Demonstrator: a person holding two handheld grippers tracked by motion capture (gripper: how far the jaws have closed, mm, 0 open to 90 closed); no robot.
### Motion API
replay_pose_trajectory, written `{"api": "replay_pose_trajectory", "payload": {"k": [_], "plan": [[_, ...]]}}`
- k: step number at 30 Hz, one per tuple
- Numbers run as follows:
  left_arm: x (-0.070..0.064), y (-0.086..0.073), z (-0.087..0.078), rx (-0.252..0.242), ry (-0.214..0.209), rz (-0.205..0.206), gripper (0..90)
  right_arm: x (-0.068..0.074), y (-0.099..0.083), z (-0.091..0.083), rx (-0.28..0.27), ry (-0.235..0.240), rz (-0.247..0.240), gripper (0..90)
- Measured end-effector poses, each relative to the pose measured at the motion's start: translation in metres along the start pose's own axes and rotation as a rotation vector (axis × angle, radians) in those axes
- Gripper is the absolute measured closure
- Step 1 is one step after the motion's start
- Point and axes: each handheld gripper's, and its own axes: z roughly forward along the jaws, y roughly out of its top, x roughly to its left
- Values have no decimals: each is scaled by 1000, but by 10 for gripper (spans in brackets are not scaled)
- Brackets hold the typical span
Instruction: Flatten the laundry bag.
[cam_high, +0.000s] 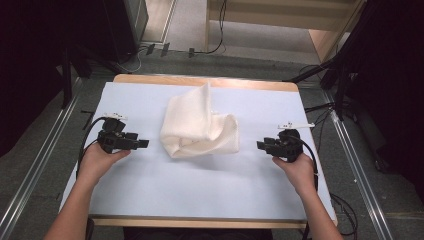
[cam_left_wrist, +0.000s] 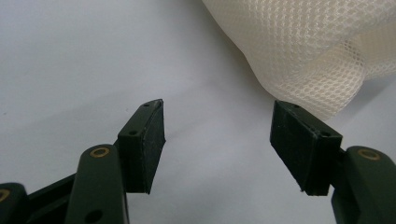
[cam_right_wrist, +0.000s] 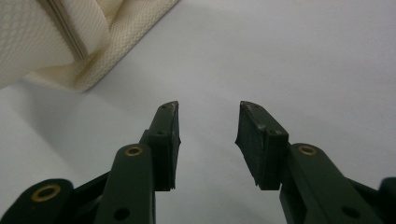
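A pale blue table (cam_high: 150, 200) with a wooden edge stood on a grey floor, and a crumpled cream mesh cloth (cam_high: 200, 127), bearing no readable label or writing, lay at its middle. The left gripper (cam_high: 142, 144) sat just left of the cloth, its jaws spread wide and empty, one pad (cam_left_wrist: 306, 147) close beneath a fold of the cloth. The right gripper (cam_high: 260, 145) rested near the cloth's right side, jaws parted less widely, holding nothing.

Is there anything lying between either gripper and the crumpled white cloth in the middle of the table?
Nothing visible. Bare light blue table cover lies between the left gripper and the cloth, and between the right gripper and the cloth. Both grippers are open and apart from it.
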Motion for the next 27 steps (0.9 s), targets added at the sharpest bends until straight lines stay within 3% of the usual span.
{"api": "replay_pose_trajectory", "payload": {"k": [6, 12, 18, 27], "plan": [[-2, 1, -2, 0, 0, -2, 363, 3, 4, -3, -5, 15, 5, 732], [-2, 0, -5, -5, 6, -12, 366, 12, 22, -2, -38, 49, 22, 858], [-1, 0, -8, -9, 7, -42, 381, 22, 31, 8, -20, 68, 18, 860], [-1, 0, -10, -7, 15, -35, 387, 42, 41, 30, -5, 116, 6, 861]]}}
